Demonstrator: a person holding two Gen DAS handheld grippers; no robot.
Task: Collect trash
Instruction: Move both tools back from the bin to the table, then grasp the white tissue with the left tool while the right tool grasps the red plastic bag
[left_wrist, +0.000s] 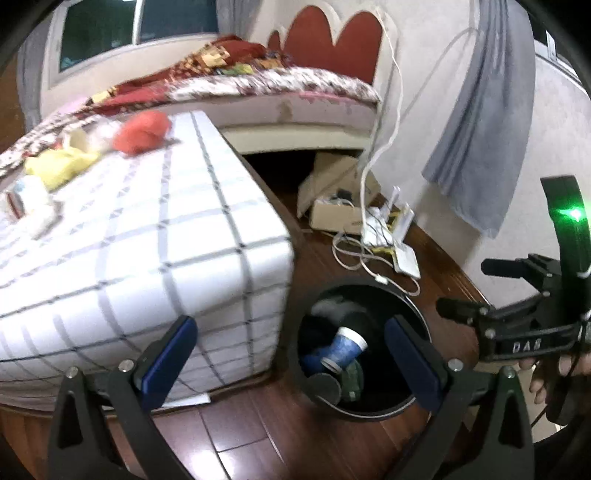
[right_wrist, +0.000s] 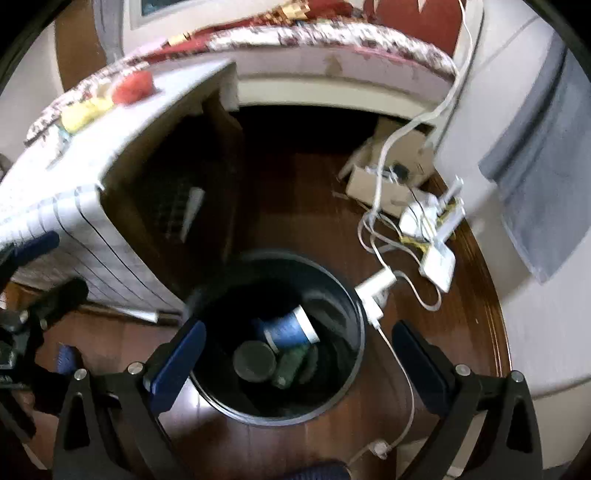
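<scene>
Both claws, left (left_wrist: 290, 345) and right (right_wrist: 295, 350), gape wide and empty over the round black bin (right_wrist: 345, 295), blue paper cup (right_wrist: 290, 328) inside near 12 o'clock, apparently just dropped.

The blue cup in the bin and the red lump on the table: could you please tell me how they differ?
The blue cup lies on its side inside the black bin, on the floor; the red lump sits up on the checked table. The cup is a rigid, tapered shape with a white rim; the lump looks soft and shapeless. The cup rests among other discarded items; the lump lies beside a yellow wrapper. Neither is held by a tool.
</scene>
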